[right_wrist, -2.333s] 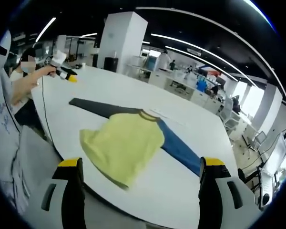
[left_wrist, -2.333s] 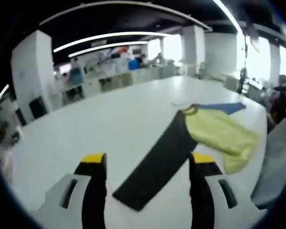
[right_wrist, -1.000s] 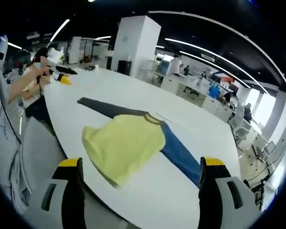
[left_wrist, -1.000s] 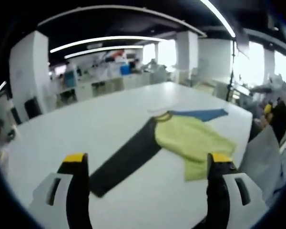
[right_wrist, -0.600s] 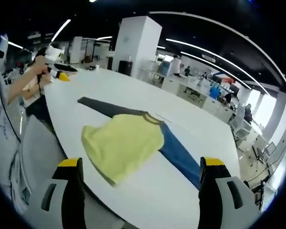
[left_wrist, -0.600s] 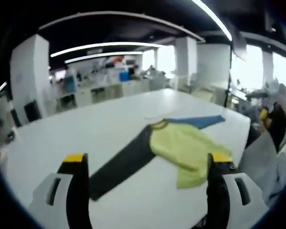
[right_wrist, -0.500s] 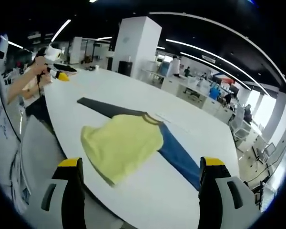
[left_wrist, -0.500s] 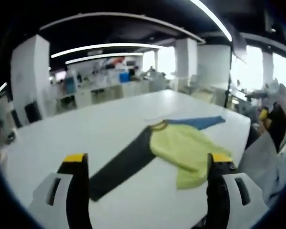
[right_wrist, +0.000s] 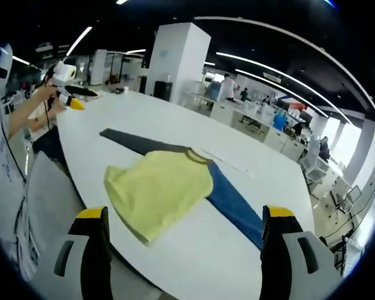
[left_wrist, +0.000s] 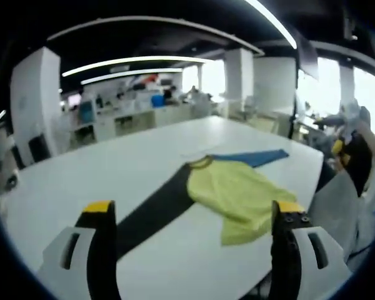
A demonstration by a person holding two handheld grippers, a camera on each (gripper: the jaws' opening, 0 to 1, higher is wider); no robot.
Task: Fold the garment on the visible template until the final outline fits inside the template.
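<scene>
A long-sleeved garment lies flat on the white table [right_wrist: 281, 181], its yellow body [right_wrist: 159, 190] near the front edge. One sleeve is black [right_wrist: 132, 142], the other blue [right_wrist: 234, 203]. In the left gripper view the yellow body [left_wrist: 237, 195], black sleeve [left_wrist: 151, 211] and blue sleeve [left_wrist: 257, 157] lie ahead of my left gripper [left_wrist: 193, 209], which is open in the air, well short of the cloth. My right gripper [right_wrist: 185, 214] is also open, above the table edge near the yellow hem. A thin pale strip [right_wrist: 228, 164] lies just beyond the collar.
In the right gripper view the left gripper [right_wrist: 74, 102] hangs at the far left over the table's end, held by a hand [right_wrist: 36, 99]. The right gripper [left_wrist: 337, 147] appears at the right edge of the left gripper view. Desks, pillars and people stand behind.
Both views have drifted slightly with the hands. The garment lies as before. In the right gripper view the left gripper has lifted a little. Both grippers stay open.
</scene>
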